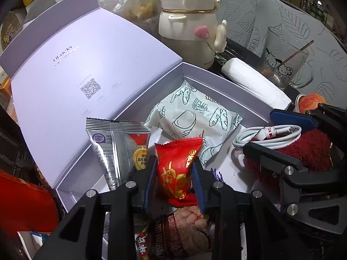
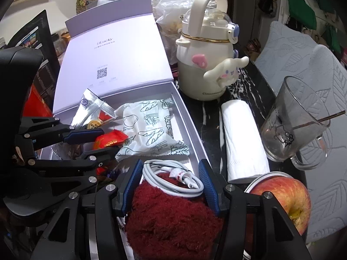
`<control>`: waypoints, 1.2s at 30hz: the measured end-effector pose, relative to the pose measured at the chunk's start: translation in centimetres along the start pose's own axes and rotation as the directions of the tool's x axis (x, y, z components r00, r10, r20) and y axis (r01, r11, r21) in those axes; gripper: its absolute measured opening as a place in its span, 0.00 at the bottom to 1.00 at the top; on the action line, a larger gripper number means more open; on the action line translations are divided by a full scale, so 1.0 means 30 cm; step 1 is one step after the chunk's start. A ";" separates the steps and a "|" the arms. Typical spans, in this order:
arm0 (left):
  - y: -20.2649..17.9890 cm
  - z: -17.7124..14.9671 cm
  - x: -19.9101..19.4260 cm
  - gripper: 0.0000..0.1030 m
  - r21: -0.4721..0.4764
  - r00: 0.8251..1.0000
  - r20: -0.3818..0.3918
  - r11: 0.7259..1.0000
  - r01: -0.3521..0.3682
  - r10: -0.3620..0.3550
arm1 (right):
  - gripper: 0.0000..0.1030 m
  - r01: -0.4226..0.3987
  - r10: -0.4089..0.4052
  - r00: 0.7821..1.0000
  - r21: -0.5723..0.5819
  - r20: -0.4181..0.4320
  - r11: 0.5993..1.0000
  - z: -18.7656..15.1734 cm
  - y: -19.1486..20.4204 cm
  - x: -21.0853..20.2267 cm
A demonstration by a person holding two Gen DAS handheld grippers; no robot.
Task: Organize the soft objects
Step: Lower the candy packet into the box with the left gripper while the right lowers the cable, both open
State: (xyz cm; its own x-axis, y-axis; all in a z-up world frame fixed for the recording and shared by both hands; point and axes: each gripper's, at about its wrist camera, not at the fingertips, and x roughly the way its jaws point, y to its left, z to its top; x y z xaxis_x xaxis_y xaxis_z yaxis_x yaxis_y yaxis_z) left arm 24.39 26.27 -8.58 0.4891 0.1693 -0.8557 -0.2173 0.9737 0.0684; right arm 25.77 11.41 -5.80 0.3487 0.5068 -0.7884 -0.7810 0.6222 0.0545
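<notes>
Apple (image 2: 286, 197) fully visible, perhaps plated, only from right wrist

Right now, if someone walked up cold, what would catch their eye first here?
Probably the open lavender box, with the left claw shut on a bright red snack packet over it. Beside it, the right claw grips a fuzzy dark red bundle with a coiled white cable on top. Behind the box stands a cream cartoon water bottle.
</notes>
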 end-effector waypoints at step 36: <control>0.014 -0.003 -0.218 0.60 -0.033 0.991 0.105 0.996 -0.081 0.084 | 0.64 0.107 -0.105 0.992 -0.040 0.064 0.993 0.007 0.038 -0.205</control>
State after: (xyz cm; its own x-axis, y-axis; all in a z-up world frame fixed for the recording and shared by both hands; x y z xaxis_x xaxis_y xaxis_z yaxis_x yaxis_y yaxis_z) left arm 21.03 25.55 -3.00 0.5551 0.2657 -0.7882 -0.2842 0.9512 0.1205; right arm 22.85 9.12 -0.76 0.4612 0.4762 -0.7487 -0.7593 0.6484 -0.0553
